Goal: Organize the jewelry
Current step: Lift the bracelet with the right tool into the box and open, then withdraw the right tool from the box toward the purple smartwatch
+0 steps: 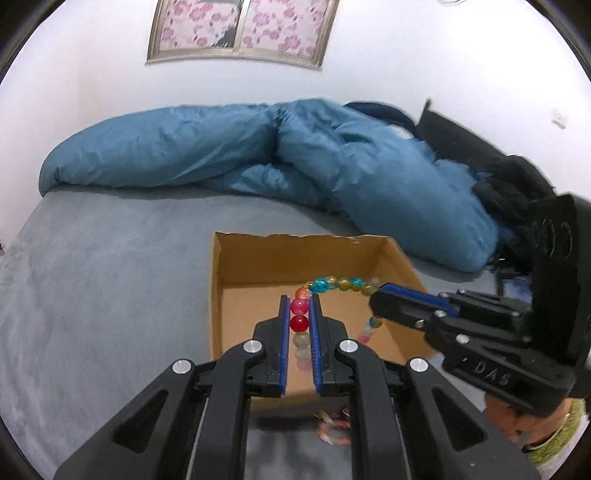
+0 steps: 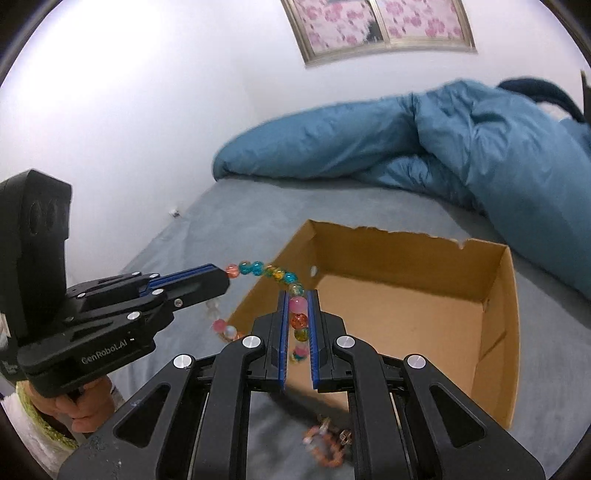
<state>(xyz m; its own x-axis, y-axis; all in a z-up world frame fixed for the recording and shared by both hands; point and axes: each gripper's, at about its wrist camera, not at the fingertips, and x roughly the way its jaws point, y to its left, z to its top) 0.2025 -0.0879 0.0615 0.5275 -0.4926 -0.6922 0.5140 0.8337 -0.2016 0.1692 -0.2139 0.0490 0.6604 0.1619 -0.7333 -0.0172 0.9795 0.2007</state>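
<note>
With both tongs [image 1: 299, 306] [image 2: 298, 301] clamped on the beaded bracelet [image 1: 334, 284], we hold it over the empty cardboard box [image 1: 295, 254], another bracelet [image 2: 325, 446] still on the bed [image 1: 110, 277].

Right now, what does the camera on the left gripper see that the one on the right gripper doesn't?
Only the left wrist view shows the dark clothes piled at the right end of the bed, beyond the right gripper.

Only the right wrist view shows the left gripper from the side, and the cardboard box's right wall.

Both show the bead bracelet stretched between the two shut grippers above the open box, the blue duvet, the flowered window, and more jewelry lying on the bed in front of the box.
</note>
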